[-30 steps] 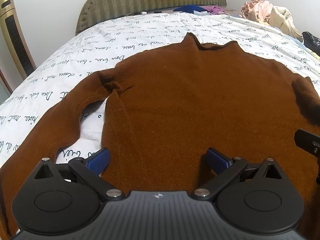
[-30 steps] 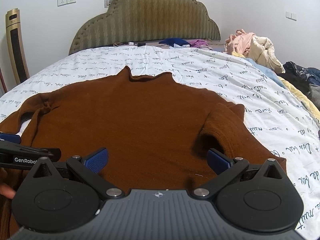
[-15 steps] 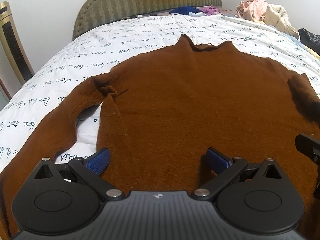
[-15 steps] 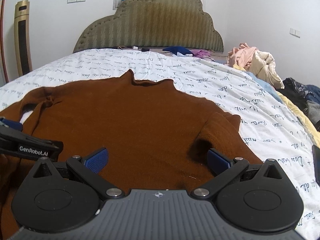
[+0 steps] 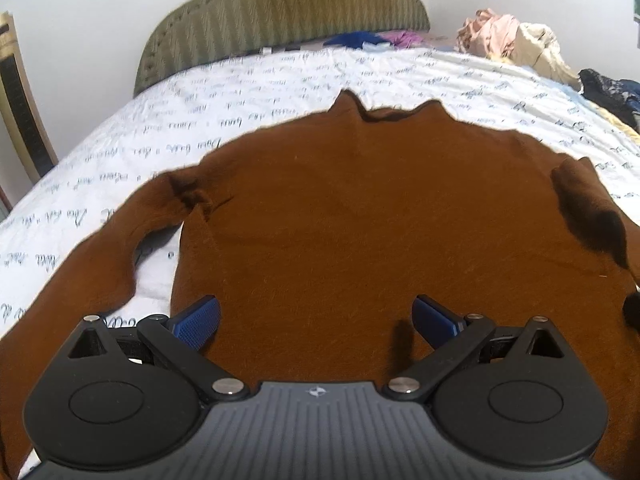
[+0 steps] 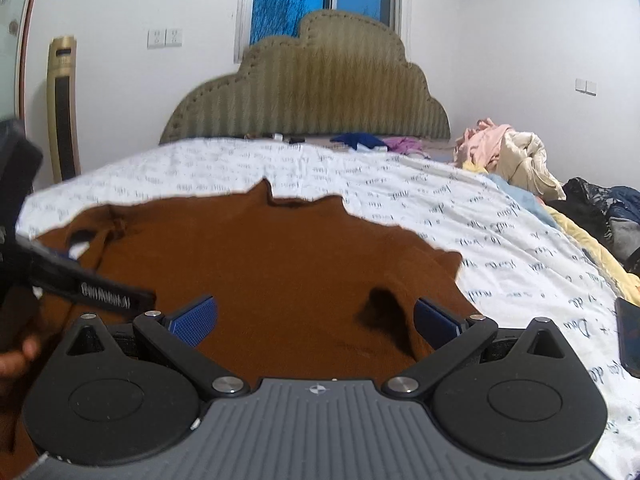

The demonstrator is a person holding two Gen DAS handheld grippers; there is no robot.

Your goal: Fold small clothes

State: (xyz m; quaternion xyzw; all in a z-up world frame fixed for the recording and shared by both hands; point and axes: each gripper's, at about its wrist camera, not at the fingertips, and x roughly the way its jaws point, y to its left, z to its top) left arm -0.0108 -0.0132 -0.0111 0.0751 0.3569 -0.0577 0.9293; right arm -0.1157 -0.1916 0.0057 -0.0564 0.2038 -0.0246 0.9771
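A brown knitted sweater [image 5: 380, 216] lies flat on the white script-printed bedsheet [image 5: 248, 92], collar toward twelve o'clock. The olive padded headboard [image 6: 308, 100] stands beyond it. A heap of pale crumpled clothes [image 6: 508, 156] sits at two o'clock.

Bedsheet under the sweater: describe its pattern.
The bedsheet is white with rows of dark cursive handwriting, clearest in the left wrist view.

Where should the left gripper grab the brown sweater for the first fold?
Probably the left sleeve: it lies splayed apart from the brown sweater body, bedsheet showing between. Bring the open left gripper in from the outer left edge, pinching the sleeve's edge.
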